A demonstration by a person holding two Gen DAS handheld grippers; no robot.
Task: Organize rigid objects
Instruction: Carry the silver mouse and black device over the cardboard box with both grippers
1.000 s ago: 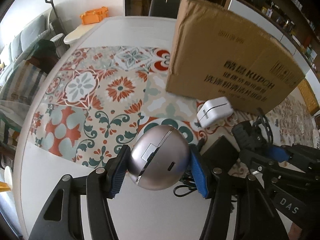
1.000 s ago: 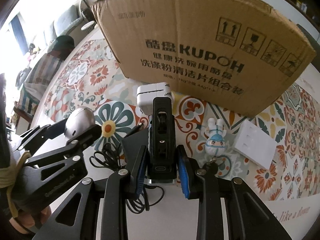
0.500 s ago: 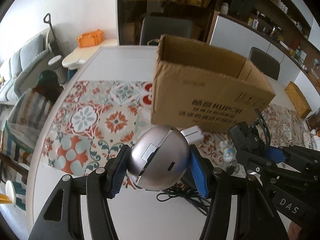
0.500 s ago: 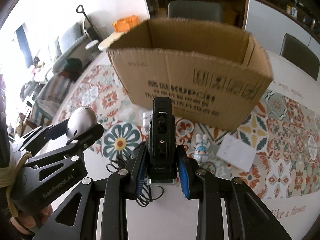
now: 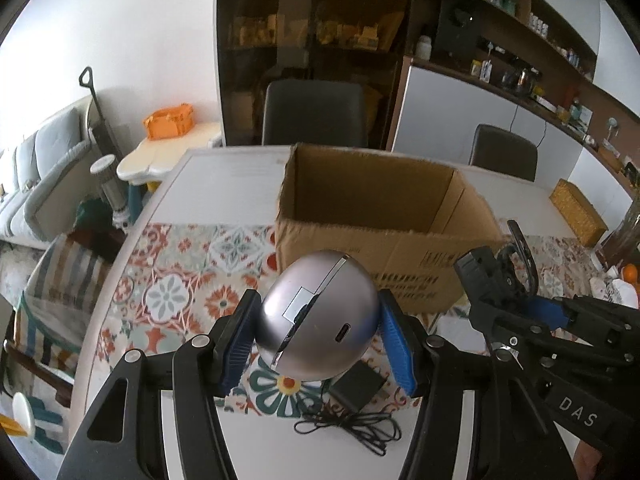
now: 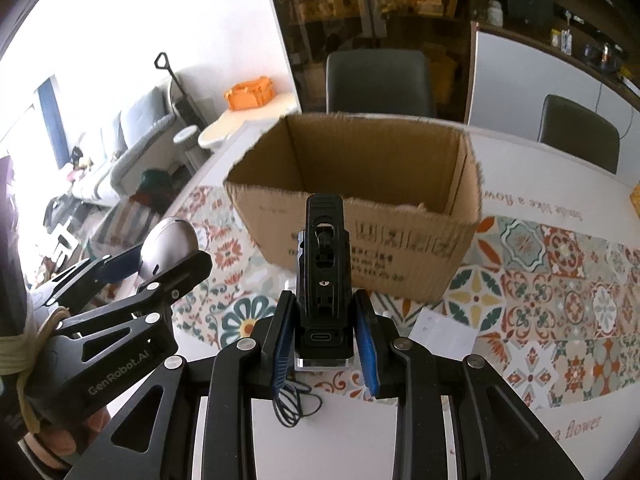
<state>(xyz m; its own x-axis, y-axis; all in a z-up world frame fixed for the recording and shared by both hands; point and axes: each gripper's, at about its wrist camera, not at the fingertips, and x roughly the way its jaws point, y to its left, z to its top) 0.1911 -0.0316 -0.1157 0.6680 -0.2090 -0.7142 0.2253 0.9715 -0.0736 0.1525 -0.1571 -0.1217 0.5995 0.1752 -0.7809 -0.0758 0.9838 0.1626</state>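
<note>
Left gripper (image 5: 318, 340): jaws squeeze a round silver ball (image 5: 316, 316) at its widest part, up in the air before the box (image 5: 384, 216). Smooth, hard, prob. slippery. Right gripper (image 6: 324, 344): jaws tight on a stiff black gadget (image 6: 324, 264). Box bottom is hidden; can't tell what's in it.

Daylight blown out at left; dim shelves behind, fisheye-curved edges, dark corner vignette, mostly sharp

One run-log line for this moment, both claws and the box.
left claw: shut on silver ball-shaped gadget | right claw: shut on black device | cardboard box: open, ahead of both | black adapter: on table
</note>
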